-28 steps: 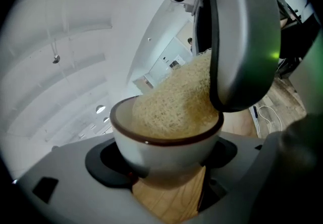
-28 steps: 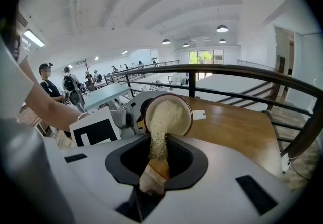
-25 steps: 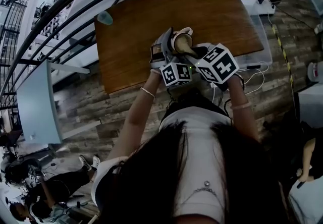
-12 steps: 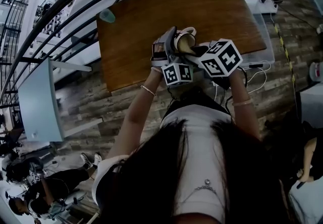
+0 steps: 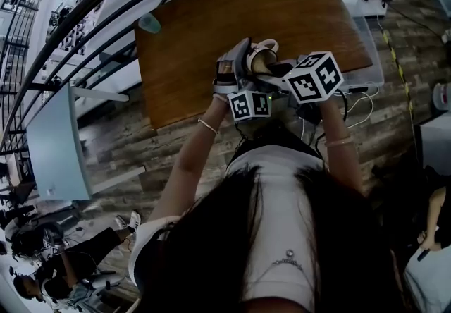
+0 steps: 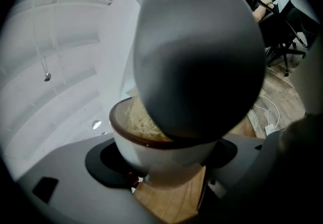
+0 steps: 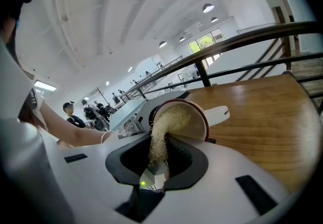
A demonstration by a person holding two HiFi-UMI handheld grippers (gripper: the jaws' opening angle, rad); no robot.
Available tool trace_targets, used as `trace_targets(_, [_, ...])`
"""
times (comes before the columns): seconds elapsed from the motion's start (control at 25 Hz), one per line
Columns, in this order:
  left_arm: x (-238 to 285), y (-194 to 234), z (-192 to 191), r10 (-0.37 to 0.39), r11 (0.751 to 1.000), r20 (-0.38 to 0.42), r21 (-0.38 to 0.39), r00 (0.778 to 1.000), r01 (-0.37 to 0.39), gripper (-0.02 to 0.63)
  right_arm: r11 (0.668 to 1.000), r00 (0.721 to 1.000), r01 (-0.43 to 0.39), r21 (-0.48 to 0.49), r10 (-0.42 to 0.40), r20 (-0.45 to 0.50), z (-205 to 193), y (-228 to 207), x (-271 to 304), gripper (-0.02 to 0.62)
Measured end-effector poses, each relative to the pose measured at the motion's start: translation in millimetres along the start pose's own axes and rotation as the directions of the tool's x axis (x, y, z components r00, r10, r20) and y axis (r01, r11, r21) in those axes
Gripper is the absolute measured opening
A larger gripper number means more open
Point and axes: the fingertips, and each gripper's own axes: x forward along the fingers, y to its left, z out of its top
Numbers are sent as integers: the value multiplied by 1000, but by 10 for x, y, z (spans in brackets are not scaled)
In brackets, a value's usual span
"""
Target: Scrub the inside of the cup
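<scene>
A white cup (image 5: 263, 56) with a brown rim is held tilted above the wooden table (image 5: 197, 37), its mouth turned toward me. My left gripper (image 5: 243, 65) is shut on it, the jaws standing wide around the cup body (image 6: 151, 150). My right gripper (image 5: 273, 72) is shut on a tan fibrous scrubber (image 7: 160, 140), whose far end is pushed inside the cup (image 7: 192, 117). The cup's handle (image 7: 218, 113) points right. In the left gripper view the scrubber (image 6: 139, 123) shows inside the rim, and the right gripper's grey body hides most of the opening.
A small teal object (image 5: 149, 23) lies at the table's far left corner. A clear plastic box (image 5: 366, 26) and white cables (image 5: 356, 103) lie right of the table. A black railing (image 5: 106, 1) runs behind it. People stand at the lower left.
The right gripper has shifted slightly right and away from me with the scrubber still in the cup. The left gripper keeps hold of the cup in nearly the same place.
</scene>
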Motion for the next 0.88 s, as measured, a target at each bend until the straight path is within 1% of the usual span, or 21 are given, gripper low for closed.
trace_targets(0.28, [-30, 32, 33, 8, 1000, 11, -3, 1000, -8, 411, 993, 994, -82, 83, 75, 77, 88, 54, -12, 83])
trace_targets(0.52, [-44, 85, 68, 31, 999, 20, -7, 999, -31, 411, 976, 979, -160, 148, 137, 153, 184, 94, -46, 83])
trace_targets(0.68, [-64, 111, 95, 47, 999, 31, -9, 998, -47, 411, 962, 964, -205, 181, 166, 208, 244, 117, -78, 82])
trace_targets(0.88, [-91, 171, 121, 77, 997, 40, -14, 996, -76, 411, 930, 932, -282, 236, 208, 295, 332, 150, -119, 81])
